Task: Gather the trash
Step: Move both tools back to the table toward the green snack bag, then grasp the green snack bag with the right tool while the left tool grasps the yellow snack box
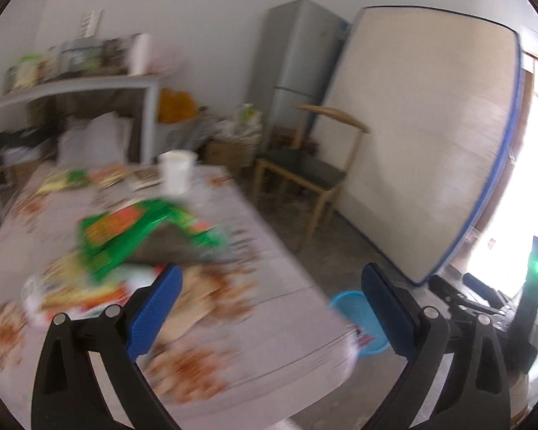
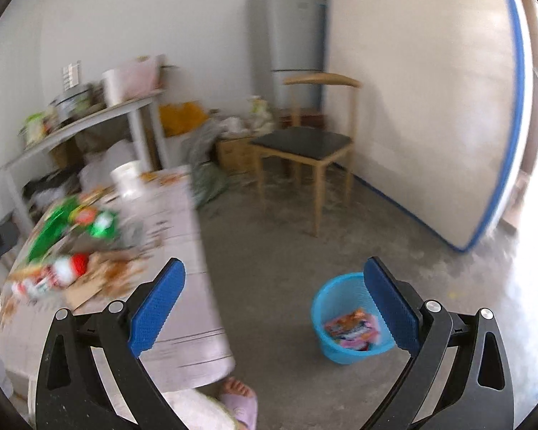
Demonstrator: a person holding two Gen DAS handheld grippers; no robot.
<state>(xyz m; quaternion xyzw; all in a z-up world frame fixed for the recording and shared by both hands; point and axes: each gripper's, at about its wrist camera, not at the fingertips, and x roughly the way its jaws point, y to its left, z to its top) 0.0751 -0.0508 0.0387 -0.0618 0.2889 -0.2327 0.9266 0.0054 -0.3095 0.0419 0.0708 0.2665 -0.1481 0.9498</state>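
Trash, loose: green snack wrapper (image 1: pixel 140 236) crumpled mid-bench, blurred; red-and-white packet (image 1: pixel 89 294) just nearer, on a heap of flattened wrappers; more wrappers (image 1: pixel 89 179) at the far end. Same green wrapper (image 2: pixel 71 225) and red-and-white packet (image 2: pixel 64 268) at left in the right wrist view.

Trash, collected: colourful packets (image 2: pixel 353 328) lying inside blue basket (image 2: pixel 340 322), standing on the floor beside the bench corner; basket rim (image 1: pixel 351 304) partly hidden by the bench edge in the left wrist view.

Left gripper (image 1: pixel 269 308): spread wide over the bench, nothing between the blue pads (image 1: pixel 154 311), nothing held.

Right gripper (image 2: pixel 274 304): spread wide above the floor between bench and basket, empty.

Bench (image 1: pixel 276 322): covered in pale cloth with orange print. White cup (image 1: pixel 177 173) upright at far end.

Surroundings: wooden chair (image 2: pixel 305 143) with dark seat, grey fridge (image 2: pixel 290 36) behind, large board (image 2: pixel 423 107) with blue edge leaning at the wall, cluttered shelf (image 1: pixel 71 82) far left. Foot in pink slipper (image 2: pixel 238 397) at bottom edge.
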